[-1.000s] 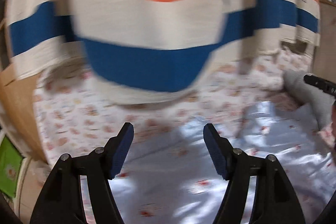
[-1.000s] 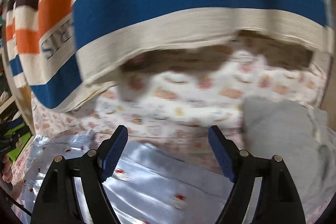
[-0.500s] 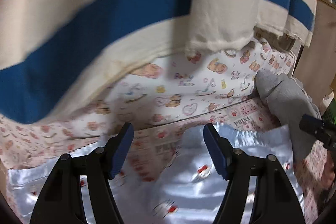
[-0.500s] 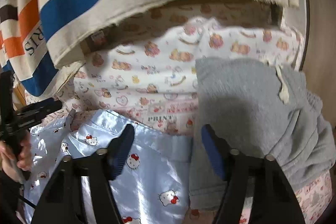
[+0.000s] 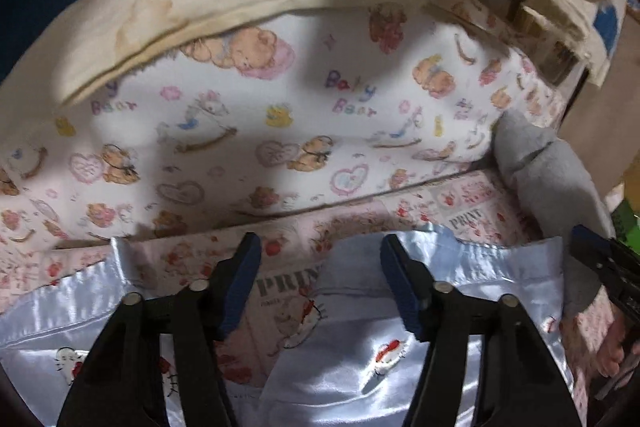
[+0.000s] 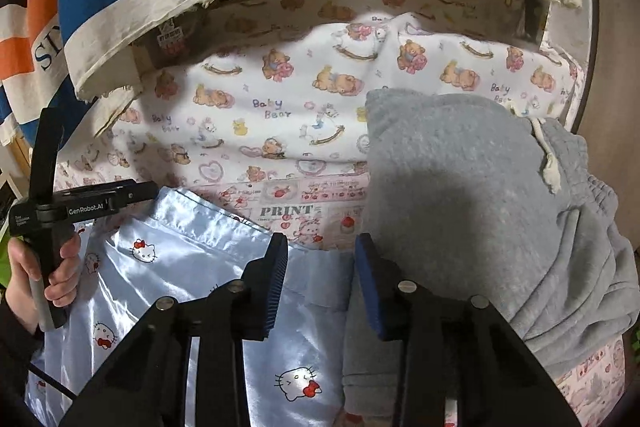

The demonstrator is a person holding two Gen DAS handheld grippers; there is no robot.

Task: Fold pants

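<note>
Barely begun: pale-blue satin cat-print pants (image 6: pixel 168 267) spread unfolded on the bed sheet (image 6: pixel 280 115), beside grey sweatpants (image 6: pixel 460 187). Left tongs (image 5: pixel 320 283) and right tongs (image 6: pixel 320 283) closing over the waistband, gripping nothing yet. All folds left.

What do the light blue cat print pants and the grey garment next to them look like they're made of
The light blue pants look like satin, perhaps polyester or silk: smooth, with bright glossy highlights along the folds. The grey garment looks like cotton fleece or sweatshirt jersey: matte, slightly fuzzy, heathered, with a cream drawstring.
</note>
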